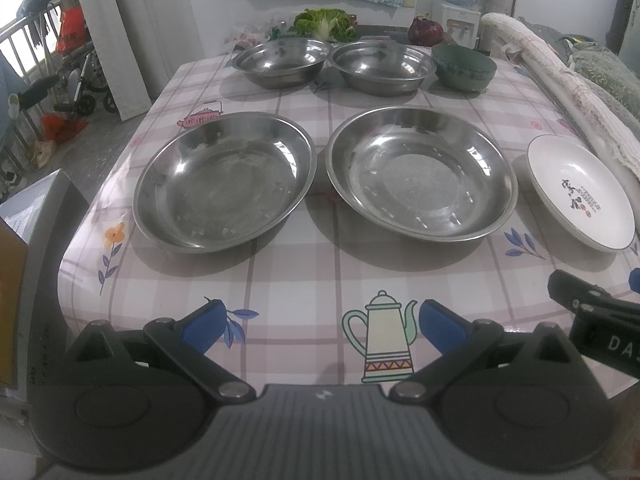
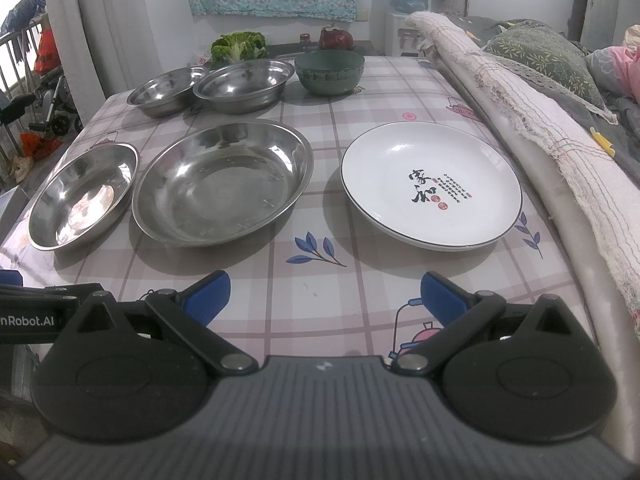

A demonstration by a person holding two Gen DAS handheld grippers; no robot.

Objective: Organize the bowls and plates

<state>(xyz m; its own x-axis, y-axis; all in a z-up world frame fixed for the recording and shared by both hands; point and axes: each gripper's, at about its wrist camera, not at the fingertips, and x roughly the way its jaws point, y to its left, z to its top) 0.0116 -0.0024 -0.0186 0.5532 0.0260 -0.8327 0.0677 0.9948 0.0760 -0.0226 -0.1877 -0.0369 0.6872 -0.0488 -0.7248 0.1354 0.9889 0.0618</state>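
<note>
Two large steel plates sit side by side on the table, the left one (image 1: 224, 182) (image 2: 82, 196) and the right one (image 1: 420, 174) (image 2: 222, 182). A white plate with black calligraphy (image 1: 580, 196) (image 2: 430, 184) lies to their right. Behind stand two steel bowls (image 1: 282, 62) (image 1: 382, 66), also in the right wrist view (image 2: 164, 90) (image 2: 244, 84), and a green bowl (image 1: 464, 66) (image 2: 330, 70). My left gripper (image 1: 320, 326) is open and empty above the table's near edge. My right gripper (image 2: 326, 296) is open and empty in front of the white plate.
The table has a checked cloth (image 1: 320, 272). A padded rail with a white cover (image 2: 520, 120) runs along its right side. Lettuce (image 1: 324, 22) and a dark red vegetable (image 1: 426, 30) lie at the far end. A grey box (image 1: 36, 216) stands at the left.
</note>
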